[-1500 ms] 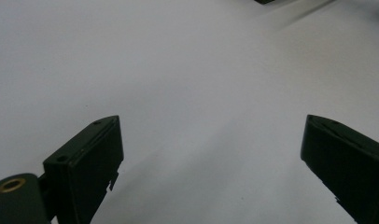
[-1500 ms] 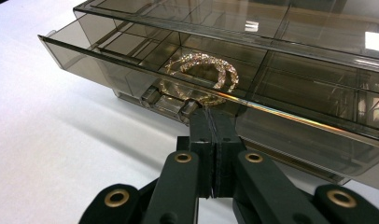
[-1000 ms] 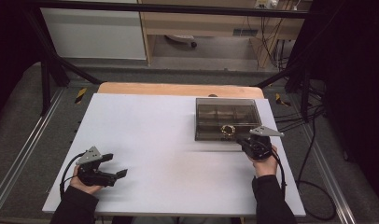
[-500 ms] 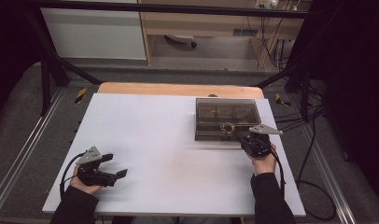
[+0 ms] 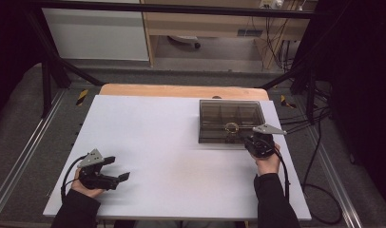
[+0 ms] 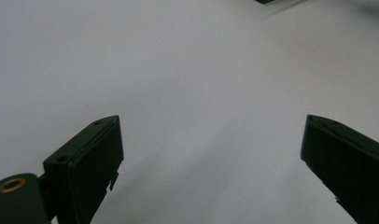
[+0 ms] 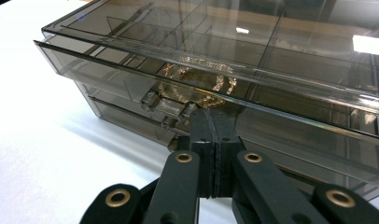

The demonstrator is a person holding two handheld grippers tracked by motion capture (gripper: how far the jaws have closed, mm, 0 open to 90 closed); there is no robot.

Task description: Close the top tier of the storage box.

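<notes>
Smoked-plastic drawer box [image 5: 231, 107] sits at the far right of the white worktop [image 5: 172, 142], a gold bracelet [image 5: 231, 127] lying in a front compartment of its top drawer

Right gripper [image 5: 260, 142] is right at the box's front edge; in the right gripper view its jaws are pressed fully together, tips against the small clear handle [image 7: 166, 106] of the top drawer [image 7: 131, 70]. Cannot tell whether they actually pinch a lip of the handle or just touch it. That drawer's front stands a little proud of the box body, so it reads as slightly out or not quite home; lower drawers look flush

Left gripper [image 5: 108, 173] rests near the front left corner of the worktop, well apart from the box, jaws spread wide with nothing between them, bare worktop ahead in the left gripper view

Progress judgement: work is on the top drawer, mid-step. Bracelet is already inside, drawer nearly closed. Likely left: finish moving the drawer (push home or pull open, direction not clear from this) and back the right gripper off
</notes>
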